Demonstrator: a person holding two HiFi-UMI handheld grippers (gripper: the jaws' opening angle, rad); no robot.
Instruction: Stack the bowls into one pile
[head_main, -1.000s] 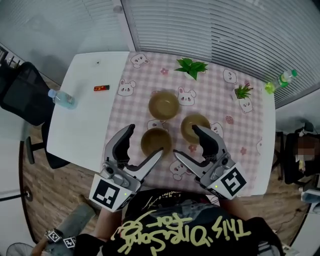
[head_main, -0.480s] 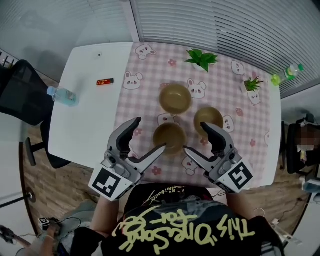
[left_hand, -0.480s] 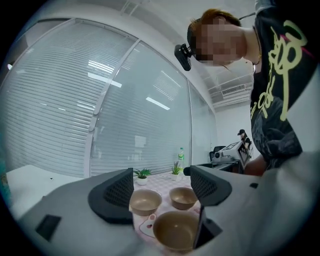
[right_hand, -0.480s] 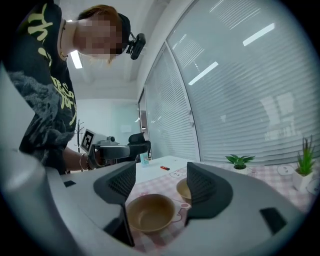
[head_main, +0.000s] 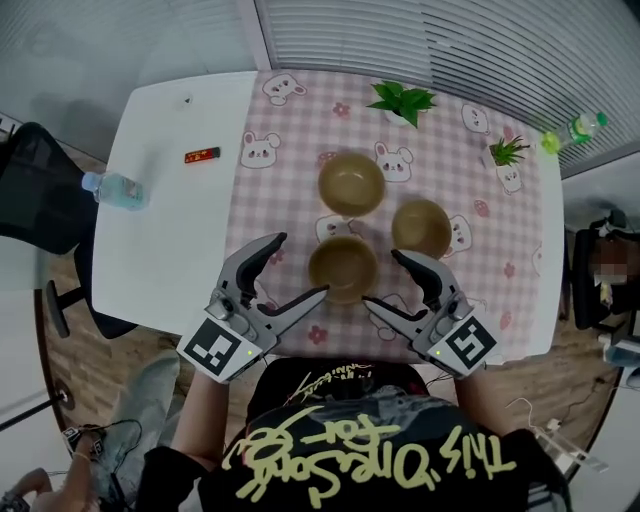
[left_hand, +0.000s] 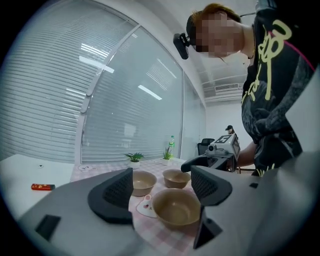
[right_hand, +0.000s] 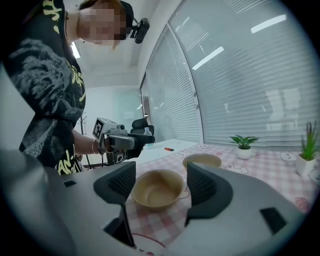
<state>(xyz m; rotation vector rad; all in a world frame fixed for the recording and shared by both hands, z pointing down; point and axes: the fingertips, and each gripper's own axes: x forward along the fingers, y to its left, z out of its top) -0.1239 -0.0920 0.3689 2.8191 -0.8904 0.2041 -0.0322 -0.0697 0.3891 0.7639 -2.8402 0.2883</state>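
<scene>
Three tan bowls stand apart on the pink checked cloth: a far bowl, a right bowl and a near bowl. My left gripper is open just left of the near bowl, holding nothing. On that bowl's right, my right gripper is open and empty too. In the left gripper view the near bowl lies just beyond the gripper, with the other two behind it. In the right gripper view the near bowl sits ahead of the gripper.
Two small potted plants stand at the cloth's far edge. A red packet and a water bottle lie on the white table's left part. A green bottle is at the far right, a black chair at the left.
The head view has shifted, so the table sits differently in the frame. Both grippers stay open beside the near bowl; the right one has drawn a little closer to it.
</scene>
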